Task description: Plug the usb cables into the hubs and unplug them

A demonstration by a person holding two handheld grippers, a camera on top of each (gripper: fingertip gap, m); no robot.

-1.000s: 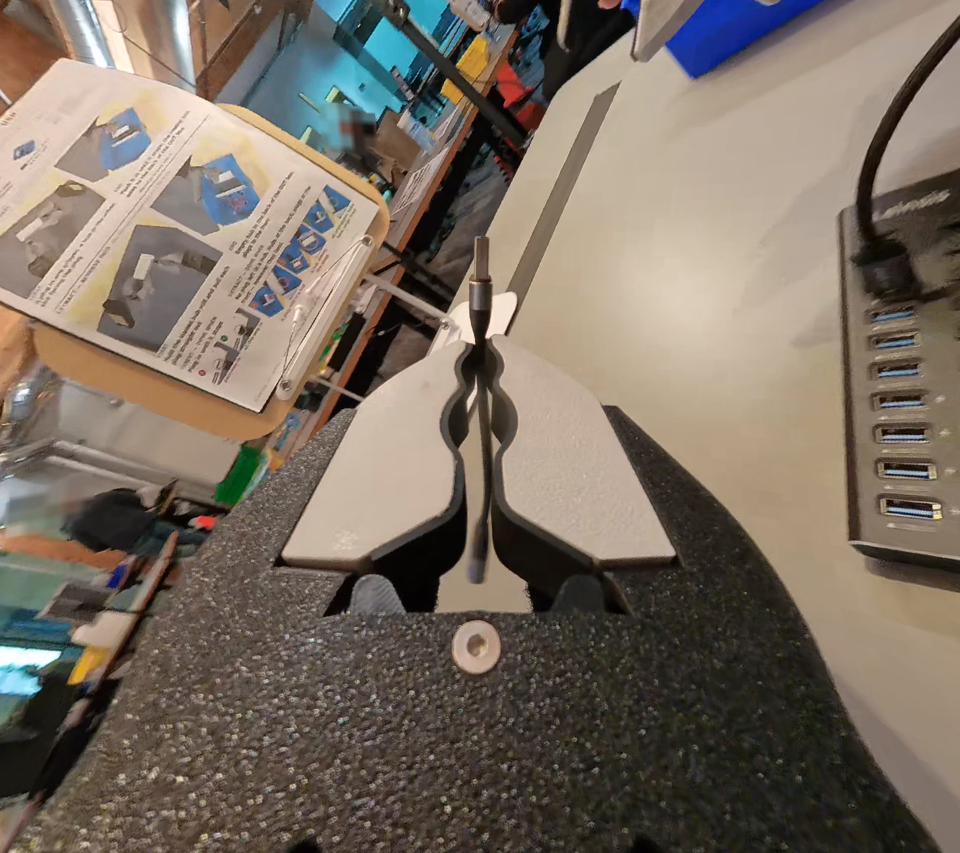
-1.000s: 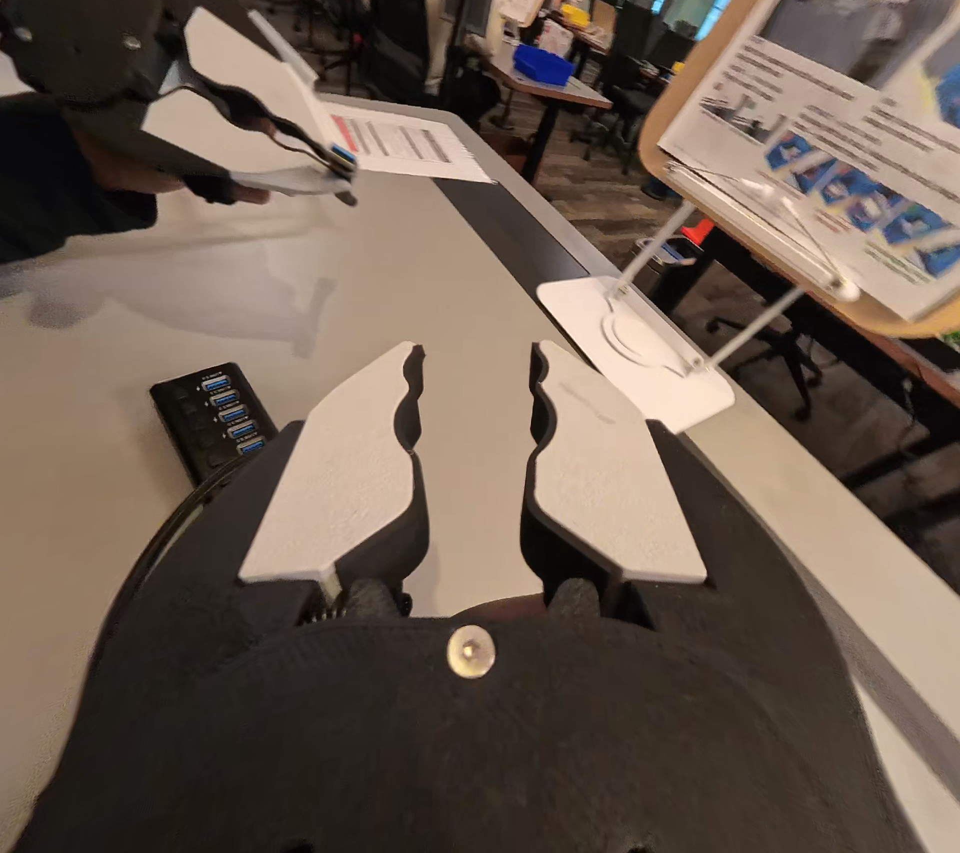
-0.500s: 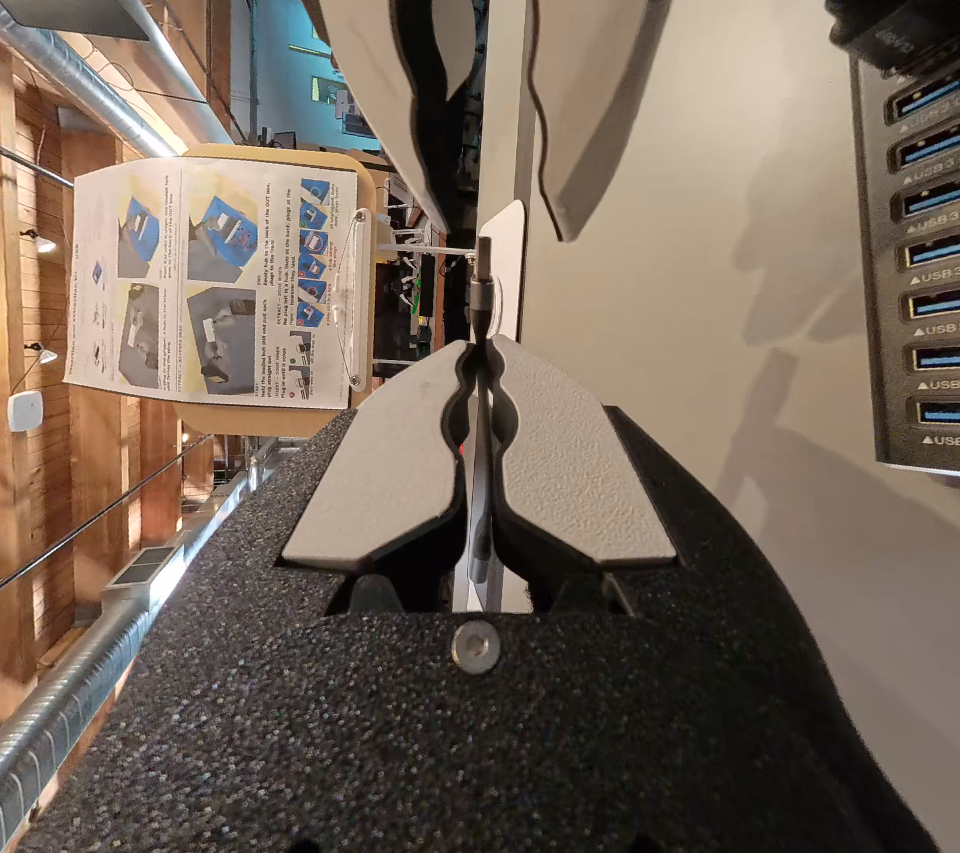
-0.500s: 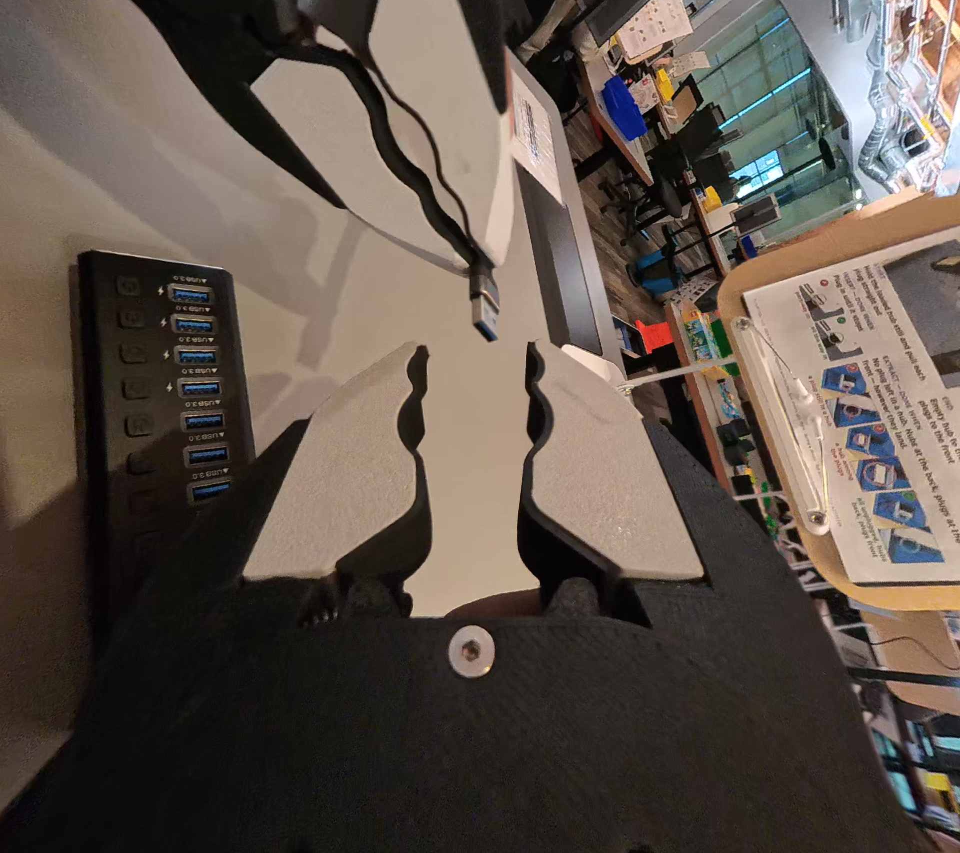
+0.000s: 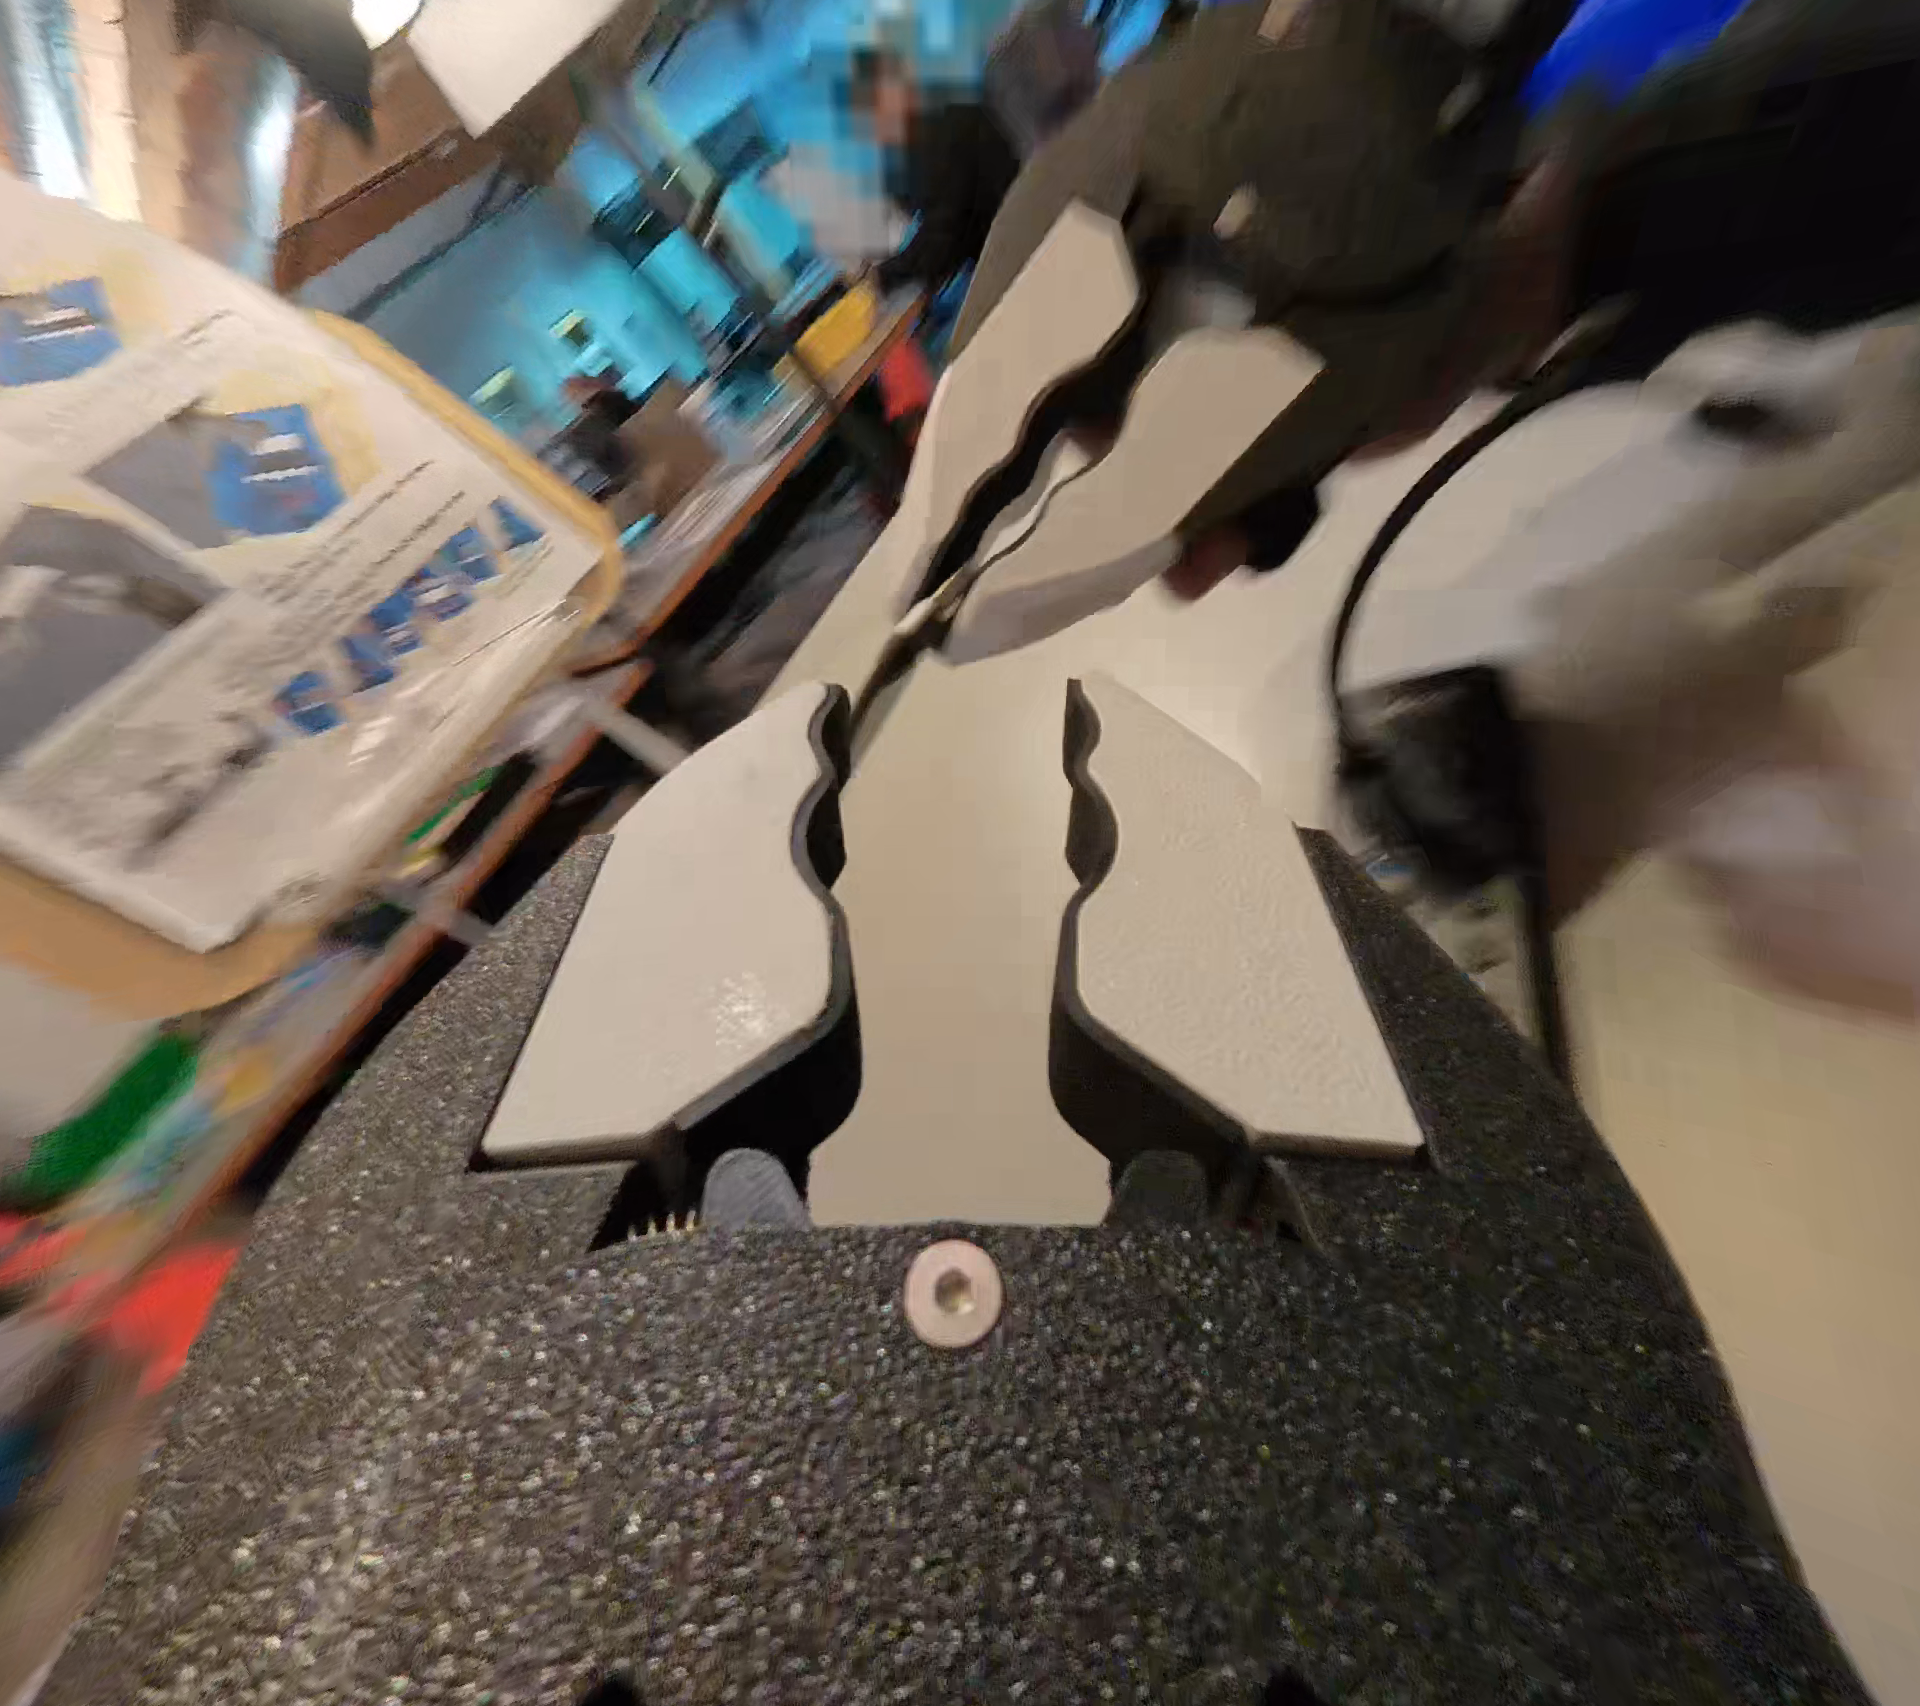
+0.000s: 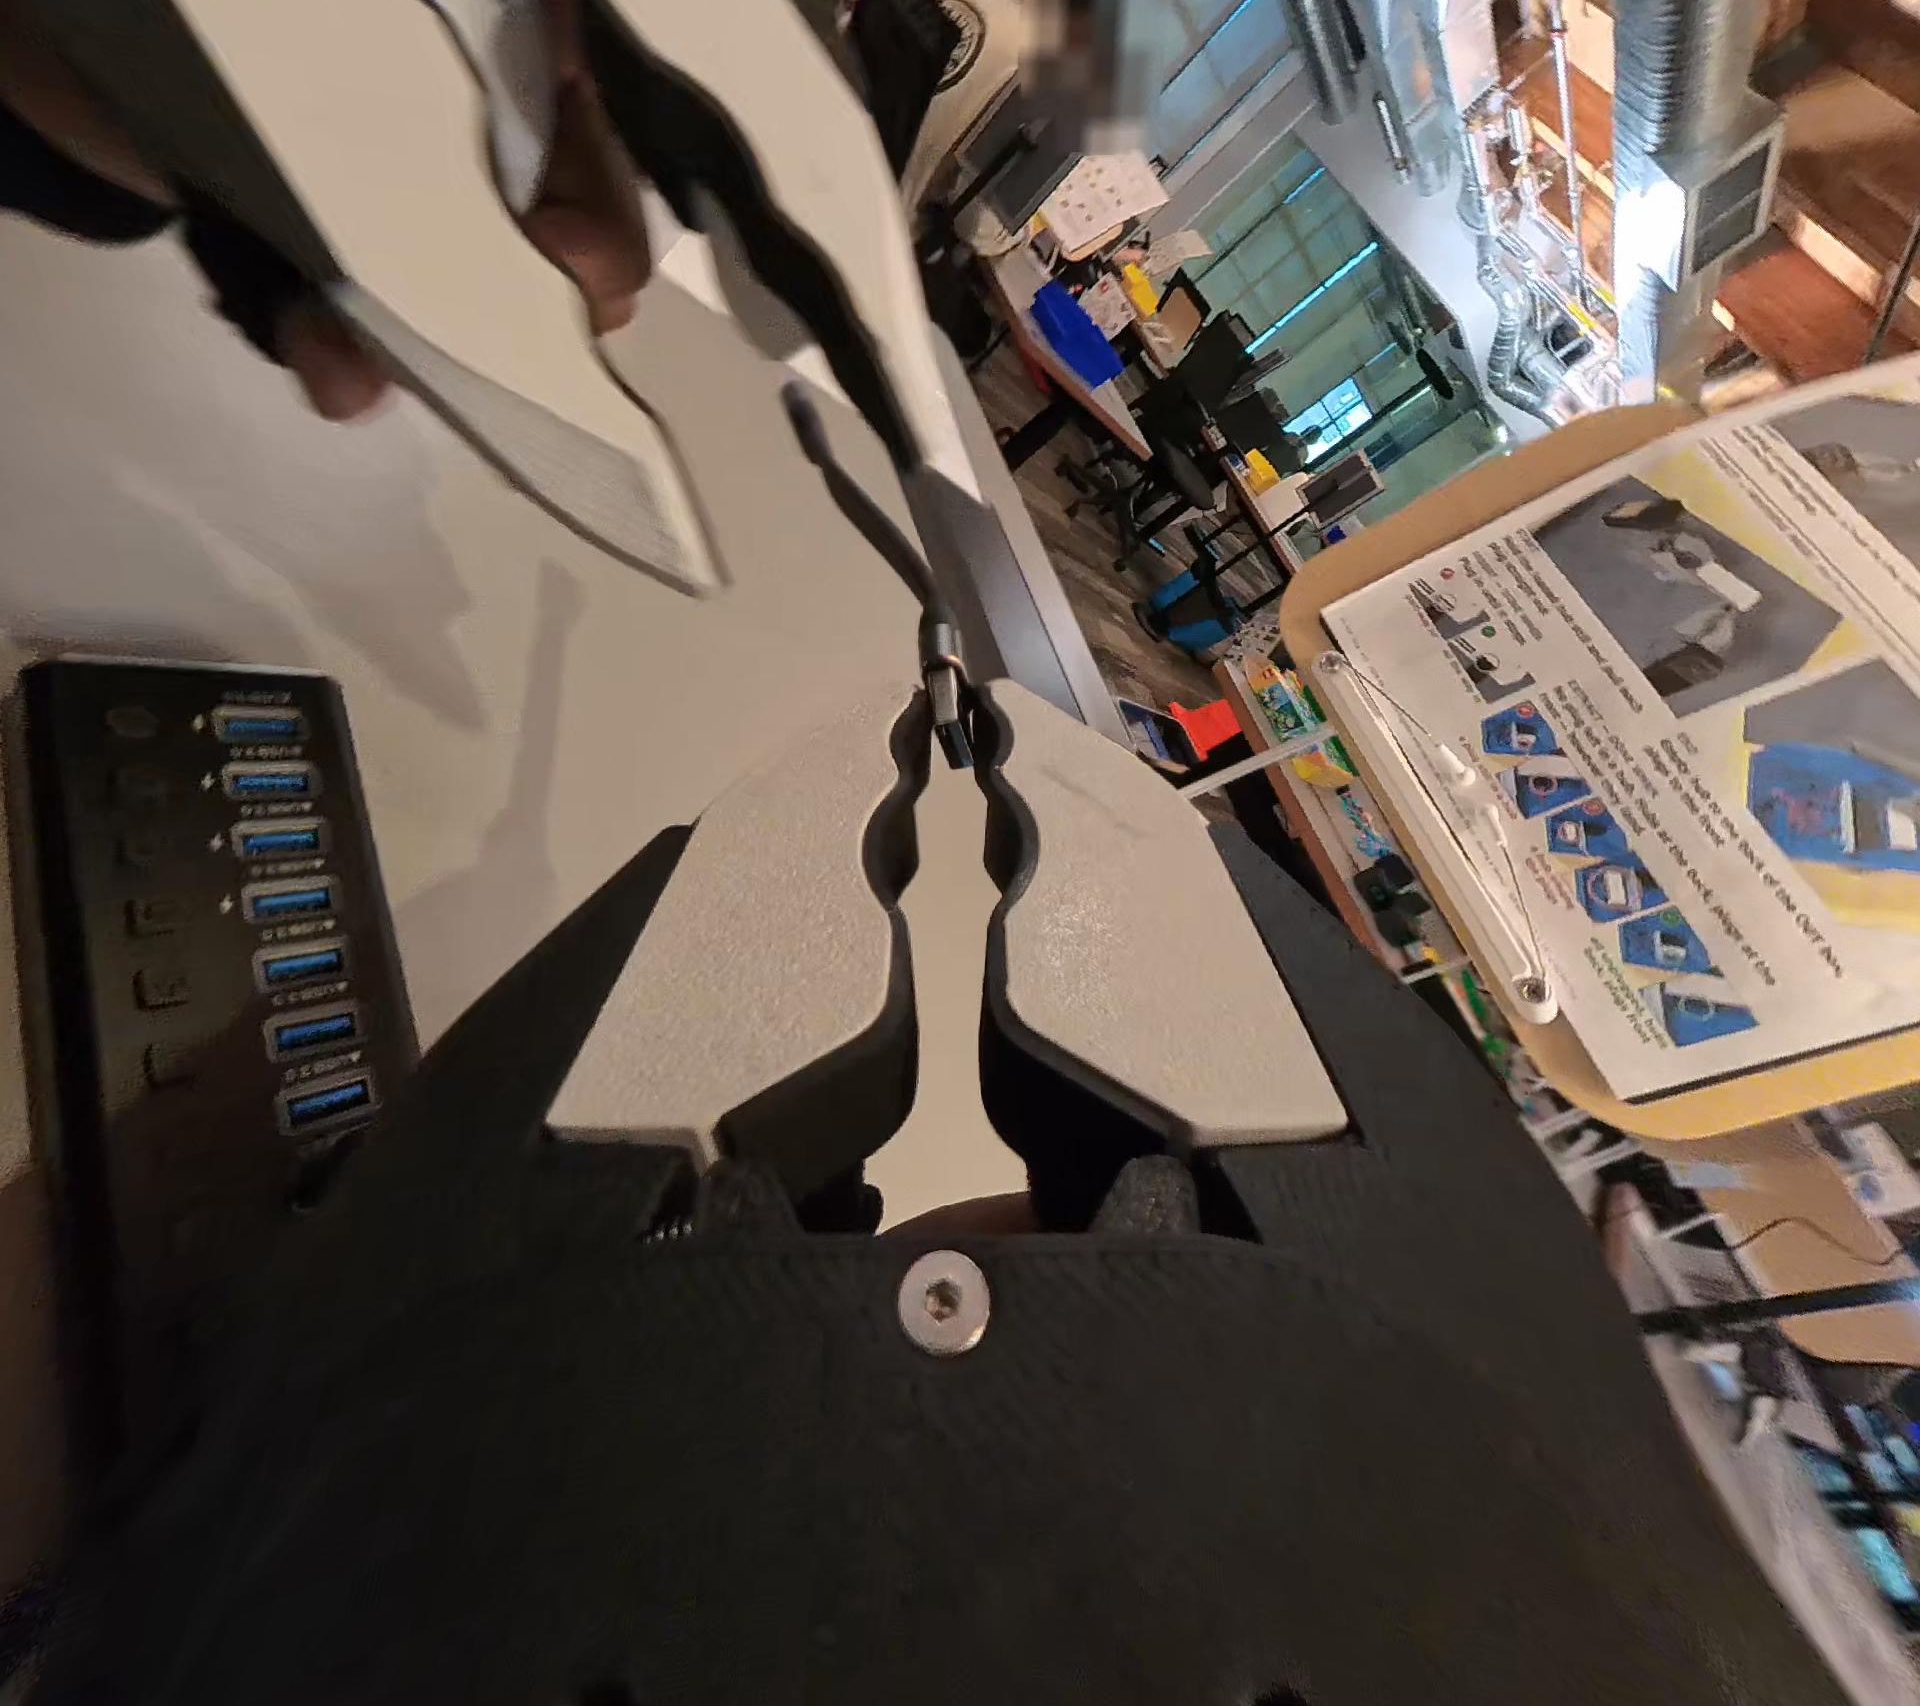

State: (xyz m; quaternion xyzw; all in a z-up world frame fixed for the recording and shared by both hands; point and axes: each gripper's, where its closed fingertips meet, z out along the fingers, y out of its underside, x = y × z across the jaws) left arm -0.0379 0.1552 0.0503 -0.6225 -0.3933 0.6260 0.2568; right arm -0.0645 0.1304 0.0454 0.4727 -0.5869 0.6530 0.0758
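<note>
Pinching the metal plug of the usb cable (image 6: 951, 714) between its fingertips, the right claw (image 6: 951, 721) sits clenched on it in the near middle of the right wrist view, held above the pale bench (image 6: 343, 534). The cable's thin black cord rises from the plug and curves up and to the left, passing just beside the tips of the left claw (image 6: 717, 472), which hangs over the bench with its grey fingers (image 6: 343, 129) spread apart and nothing between them. Lying flat on the bench to the near left of the right claw is the black hub (image 6: 73, 835), its row of blue ports (image 6: 291, 903) facing up and all seven that show standing free. Farther right, off the bench edge, a tan clipboard (image 6: 1382, 1012) on a white wire stand carries a printed instruction sheet (image 6: 1662, 742). In the left wrist view, heavily blurred, the left claw (image 5: 951, 700) has its fingers released with bare bench showing between them; just beyond its tips the right claw (image 5: 940, 617) grips the same usb cable (image 5: 914, 628), whose plug end is smeared and hard to make out. A thicker black cord (image 5: 1382, 513) arcs over the bench at right, and its ends cannot be told. The clipboard (image 5: 582, 513) appears at far left.
</note>
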